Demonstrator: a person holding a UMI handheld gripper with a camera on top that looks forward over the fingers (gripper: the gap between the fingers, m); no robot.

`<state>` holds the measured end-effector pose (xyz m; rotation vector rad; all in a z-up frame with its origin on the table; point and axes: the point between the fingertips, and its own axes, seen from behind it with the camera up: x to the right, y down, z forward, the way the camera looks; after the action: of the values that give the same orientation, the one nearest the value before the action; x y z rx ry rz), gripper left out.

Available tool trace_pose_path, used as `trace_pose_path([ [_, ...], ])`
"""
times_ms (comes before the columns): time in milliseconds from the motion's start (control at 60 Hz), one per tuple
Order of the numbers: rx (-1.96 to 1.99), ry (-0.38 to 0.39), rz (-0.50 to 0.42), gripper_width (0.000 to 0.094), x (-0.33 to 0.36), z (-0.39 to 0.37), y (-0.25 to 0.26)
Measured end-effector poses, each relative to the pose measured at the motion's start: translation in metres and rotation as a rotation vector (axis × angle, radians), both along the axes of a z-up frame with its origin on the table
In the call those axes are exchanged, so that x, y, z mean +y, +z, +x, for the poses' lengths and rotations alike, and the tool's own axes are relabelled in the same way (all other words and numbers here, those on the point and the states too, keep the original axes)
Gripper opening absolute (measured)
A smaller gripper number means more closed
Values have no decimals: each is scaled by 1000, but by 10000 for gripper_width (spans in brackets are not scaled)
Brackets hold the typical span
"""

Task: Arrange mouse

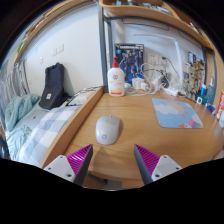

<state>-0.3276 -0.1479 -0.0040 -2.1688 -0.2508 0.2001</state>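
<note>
A white computer mouse [108,128] lies on the wooden desk [140,135], just ahead of my fingers and a little toward the left one. A light mouse mat [177,113] with a coloured pattern lies on the desk beyond the right finger, apart from the mouse. My gripper [114,160] is open and empty, its magenta pads [79,157] spread wide over bare desk, with the mouse beyond the fingertips.
A white bottle with a red cap [116,78] stands at the back of the desk. Cables and small items clutter the back right under a shelf. A bed [45,125] with a black bag [53,86] runs along the desk's left edge.
</note>
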Motion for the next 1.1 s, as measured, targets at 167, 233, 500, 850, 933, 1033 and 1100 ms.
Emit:
trace_pose_path([
  [167,-17,-13,-8,834,47,-28,-9],
  [233,-27,-19,-4,830,64,-35,-10],
  [500,-44,-77,-26,519,90,-40,-12],
  [850,-61,-33,-81,320,90,-39,-13],
  [933,-62,8,-83,321,90,-37,9],
  [1033,-21,19,-5,321,103,-29,74],
  [1100,-12,14,62,321,115,-14,125],
])
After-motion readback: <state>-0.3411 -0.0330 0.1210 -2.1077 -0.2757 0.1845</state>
